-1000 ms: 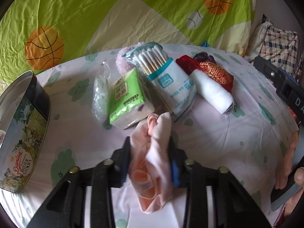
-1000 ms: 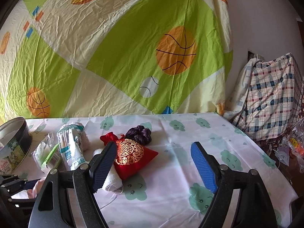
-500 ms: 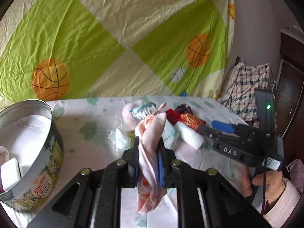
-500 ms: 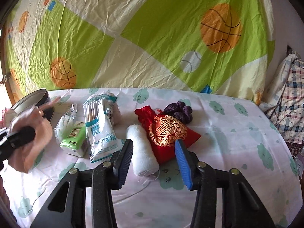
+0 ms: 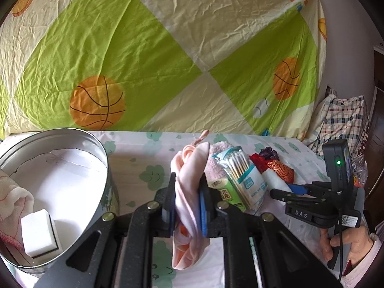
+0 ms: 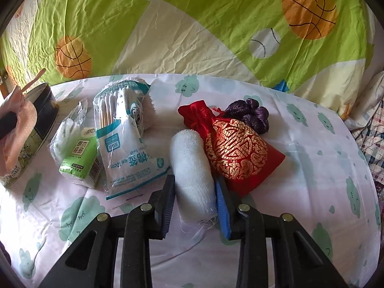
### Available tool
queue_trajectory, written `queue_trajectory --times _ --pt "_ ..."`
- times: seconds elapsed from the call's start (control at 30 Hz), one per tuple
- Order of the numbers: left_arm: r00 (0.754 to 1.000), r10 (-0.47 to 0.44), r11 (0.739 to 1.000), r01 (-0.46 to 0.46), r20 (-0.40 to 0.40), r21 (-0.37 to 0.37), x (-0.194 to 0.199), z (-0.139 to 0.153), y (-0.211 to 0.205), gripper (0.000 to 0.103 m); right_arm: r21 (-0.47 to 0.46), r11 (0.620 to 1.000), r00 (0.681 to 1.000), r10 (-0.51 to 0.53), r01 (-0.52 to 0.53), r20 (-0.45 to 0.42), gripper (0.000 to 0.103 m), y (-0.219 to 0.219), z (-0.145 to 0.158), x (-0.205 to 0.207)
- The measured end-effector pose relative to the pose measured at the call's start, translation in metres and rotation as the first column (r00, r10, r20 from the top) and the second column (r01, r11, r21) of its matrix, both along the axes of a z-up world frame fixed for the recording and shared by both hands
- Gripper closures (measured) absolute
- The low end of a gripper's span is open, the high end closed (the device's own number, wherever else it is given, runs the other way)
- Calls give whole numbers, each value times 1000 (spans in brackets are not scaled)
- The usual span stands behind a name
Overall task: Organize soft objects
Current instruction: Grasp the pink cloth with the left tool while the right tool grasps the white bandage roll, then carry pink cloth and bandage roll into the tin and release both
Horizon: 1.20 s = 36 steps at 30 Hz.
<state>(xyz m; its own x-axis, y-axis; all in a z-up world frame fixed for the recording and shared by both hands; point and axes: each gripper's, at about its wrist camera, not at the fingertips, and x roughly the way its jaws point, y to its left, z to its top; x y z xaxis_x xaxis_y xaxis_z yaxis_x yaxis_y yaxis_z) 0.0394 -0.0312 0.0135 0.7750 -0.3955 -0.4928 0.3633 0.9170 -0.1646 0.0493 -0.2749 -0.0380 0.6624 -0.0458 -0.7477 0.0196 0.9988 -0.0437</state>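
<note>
My left gripper (image 5: 187, 200) is shut on a pink cloth (image 5: 189, 192) and holds it above the table, just right of the round tin (image 5: 105, 168). The tin holds a white sponge (image 5: 38, 232) and a pale towel (image 5: 12, 196). My right gripper (image 6: 195, 198) has its jaws on both sides of a rolled white towel (image 6: 192, 165) that lies on the table; the pads touch its sides. A red and gold pouch (image 6: 236, 148) and a purple scrunchie (image 6: 249, 112) lie right of the roll.
A cotton swab pack (image 6: 122, 134), a green tissue pack (image 6: 79, 158), a clear bag (image 6: 64, 129) and a fluffy pink cloth (image 6: 148, 110) lie left of the roll. A basketball-print sheet (image 6: 192, 24) hangs behind. A checked bundle (image 5: 343, 120) sits at far right.
My left gripper has lifted the pink cloth and swung left toward the tin. My right gripper has come down and forward and narrowed around the white towel roll.
</note>
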Motion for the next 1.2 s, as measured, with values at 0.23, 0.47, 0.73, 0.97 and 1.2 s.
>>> queue_trajectory --times 0.23,0.47,0.73,0.97,1.2 --pt "999 -4 998 1 40 65 -6 0 -8 90 96 995 985 -38 22 166 71 -4 23 -42" --pt "998 47 998 -49 50 41 -2 6 4 90 118 991 935 -105 69 339 71 32 43 -76" --pt "992 109 994 -110 69 17 0 13 24 90 100 988 872 -152 119 465 70 76 54 -93" --pt "983 161 986 -164 90 30 5 15 42 90 88 990 858 -138 108 495 70 108 56 -90" --pt "970 214 974 -221 117 51 9 16 64 90 90 991 842 -133 101 523 70 132 58 -87"
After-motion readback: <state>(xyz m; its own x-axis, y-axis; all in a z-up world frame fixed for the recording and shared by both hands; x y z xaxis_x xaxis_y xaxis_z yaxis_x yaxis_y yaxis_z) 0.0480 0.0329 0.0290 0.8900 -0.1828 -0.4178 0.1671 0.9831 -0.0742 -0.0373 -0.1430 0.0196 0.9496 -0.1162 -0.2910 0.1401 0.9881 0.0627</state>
